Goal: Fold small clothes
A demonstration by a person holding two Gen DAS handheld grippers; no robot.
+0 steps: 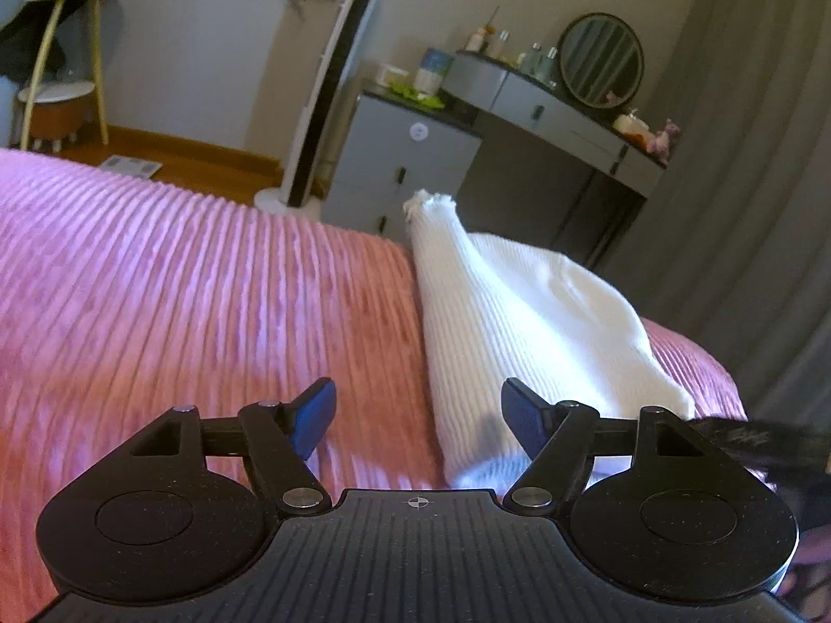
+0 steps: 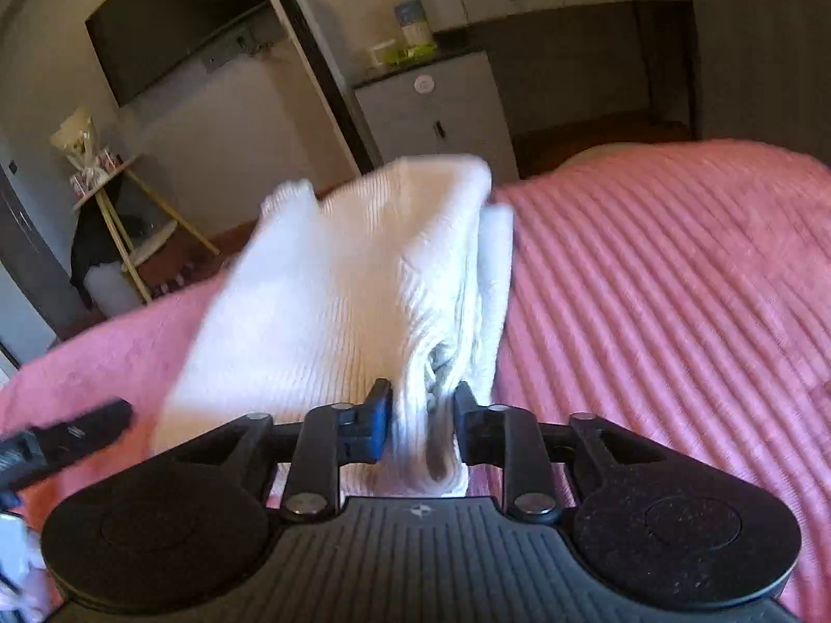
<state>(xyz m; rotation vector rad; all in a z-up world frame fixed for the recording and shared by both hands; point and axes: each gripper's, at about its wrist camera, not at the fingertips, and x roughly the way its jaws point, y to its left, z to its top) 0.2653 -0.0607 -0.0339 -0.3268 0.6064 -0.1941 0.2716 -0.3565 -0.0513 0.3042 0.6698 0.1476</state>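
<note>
A white ribbed knit garment [image 1: 509, 311] is lifted over the pink ribbed bedspread [image 1: 182, 280]. In the left wrist view it rises to a bunched tip at the far end. My left gripper [image 1: 418, 418] is open and empty, its blue pads apart, with the cloth's near edge just in front of the right pad. My right gripper [image 2: 421, 418] is shut on a bunched fold of the white garment [image 2: 353, 280], which hangs blurred ahead of it above the bedspread [image 2: 675, 285]. The left gripper's black tip [image 2: 67, 436] shows at the left edge of the right wrist view.
Beyond the bed stand a grey drawer cabinet [image 1: 394, 166], a grey dressing table with a round mirror [image 1: 600, 59], a white tower fan [image 1: 332, 83] and a side table [image 1: 67, 52]. A dark TV [image 2: 171, 21] hangs on the wall. A grey curtain [image 1: 753, 181] is on the right.
</note>
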